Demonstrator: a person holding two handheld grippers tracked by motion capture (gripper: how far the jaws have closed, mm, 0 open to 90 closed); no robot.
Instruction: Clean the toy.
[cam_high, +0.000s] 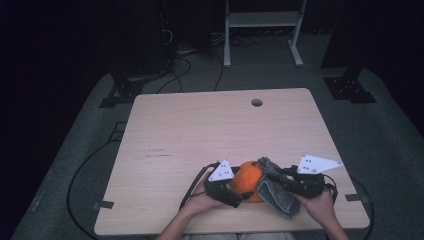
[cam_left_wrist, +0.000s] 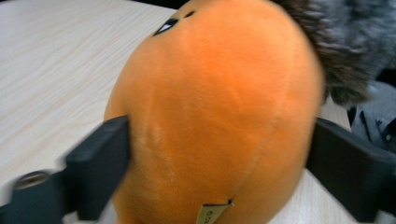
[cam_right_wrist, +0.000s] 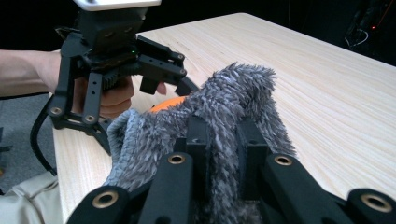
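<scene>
An orange plush toy (cam_high: 247, 179) lies near the table's front edge, between my two grippers. My left gripper (cam_high: 242, 192) has its two black jaws on either side of the toy's round body (cam_left_wrist: 219, 107), and the left jaw dents the plush. A grey furry cloth (cam_high: 278, 194) hangs over the toy's right side, and its fur (cam_left_wrist: 348, 42) lies against the orange. My right gripper (cam_right_wrist: 218, 154) is shut on this grey cloth (cam_right_wrist: 224, 112), pinching a fold between its fingers. A small fabric label (cam_left_wrist: 210, 213) sticks out at the toy's lower seam.
The light wooden table (cam_high: 200, 130) has a round cable hole (cam_high: 256, 102) near its far edge. Black cables (cam_high: 82, 175) run along the floor to the left. A white metal frame (cam_high: 262, 30) stands behind the table. In the right gripper view the left gripper (cam_right_wrist: 116, 56) is close.
</scene>
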